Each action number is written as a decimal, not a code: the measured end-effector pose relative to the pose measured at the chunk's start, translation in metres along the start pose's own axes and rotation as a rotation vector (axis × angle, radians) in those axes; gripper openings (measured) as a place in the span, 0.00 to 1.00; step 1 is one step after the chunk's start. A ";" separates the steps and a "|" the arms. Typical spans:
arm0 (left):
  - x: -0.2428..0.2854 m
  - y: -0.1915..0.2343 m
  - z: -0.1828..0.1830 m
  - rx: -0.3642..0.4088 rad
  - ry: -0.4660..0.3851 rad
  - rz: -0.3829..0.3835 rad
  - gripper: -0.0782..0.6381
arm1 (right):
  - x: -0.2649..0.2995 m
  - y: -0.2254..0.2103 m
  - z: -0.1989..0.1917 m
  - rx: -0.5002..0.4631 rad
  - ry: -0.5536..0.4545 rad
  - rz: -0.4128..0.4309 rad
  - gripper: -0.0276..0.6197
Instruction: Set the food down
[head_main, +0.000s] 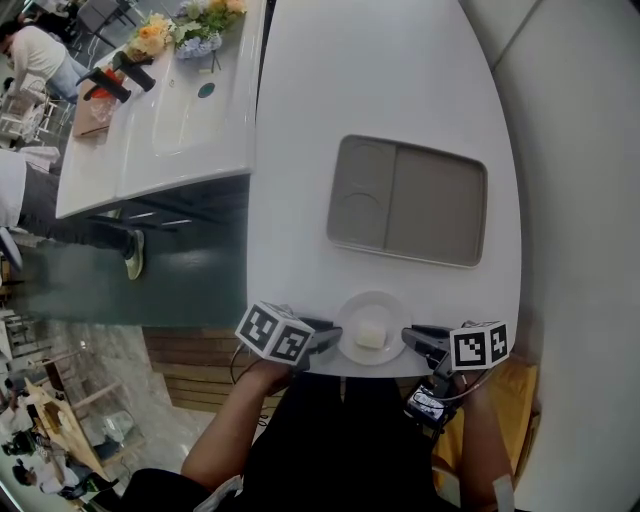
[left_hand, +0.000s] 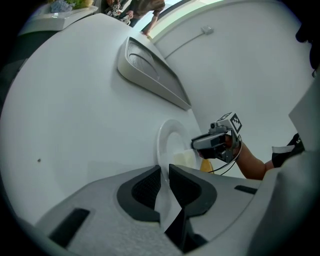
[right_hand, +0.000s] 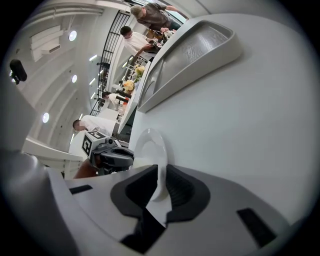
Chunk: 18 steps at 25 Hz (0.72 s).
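A small white plate (head_main: 372, 303) with a pale yellow block of food (head_main: 370, 337) on it rests at the near edge of the white table (head_main: 380, 80). My left gripper (head_main: 333, 340) is shut on the plate's left rim and my right gripper (head_main: 408, 340) on its right rim. In the left gripper view the thin rim (left_hand: 166, 142) runs between the dark pads (left_hand: 149, 186), with the food (left_hand: 184, 159) beyond. The right gripper view shows the rim (right_hand: 150, 147) pinched between the pads (right_hand: 177, 186), with the other gripper (right_hand: 117, 156) opposite.
A grey two-compartment tray (head_main: 407, 200) lies on the table a short way beyond the plate. To the left stand a second white table (head_main: 160, 130) with flowers (head_main: 185, 25) and, in the background, several people. The table's near edge is right at my body.
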<state>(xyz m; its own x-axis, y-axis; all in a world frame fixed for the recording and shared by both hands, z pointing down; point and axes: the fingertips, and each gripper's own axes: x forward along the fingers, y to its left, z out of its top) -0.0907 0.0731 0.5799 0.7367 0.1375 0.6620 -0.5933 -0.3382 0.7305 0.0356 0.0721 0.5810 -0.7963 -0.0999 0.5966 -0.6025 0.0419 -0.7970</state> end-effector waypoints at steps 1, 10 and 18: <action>0.000 0.001 0.000 -0.003 0.001 -0.001 0.18 | 0.000 -0.001 0.000 0.003 0.001 -0.005 0.11; -0.005 -0.003 0.005 -0.013 0.004 -0.008 0.16 | -0.004 0.006 0.003 0.016 -0.010 0.000 0.08; -0.014 -0.005 0.005 -0.040 0.021 -0.045 0.15 | -0.003 0.013 0.007 0.086 -0.034 0.027 0.08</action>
<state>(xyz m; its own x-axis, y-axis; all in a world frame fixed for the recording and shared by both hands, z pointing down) -0.0964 0.0682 0.5660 0.7563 0.1718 0.6312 -0.5722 -0.2941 0.7656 0.0310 0.0657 0.5680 -0.8090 -0.1339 0.5724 -0.5727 -0.0405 -0.8188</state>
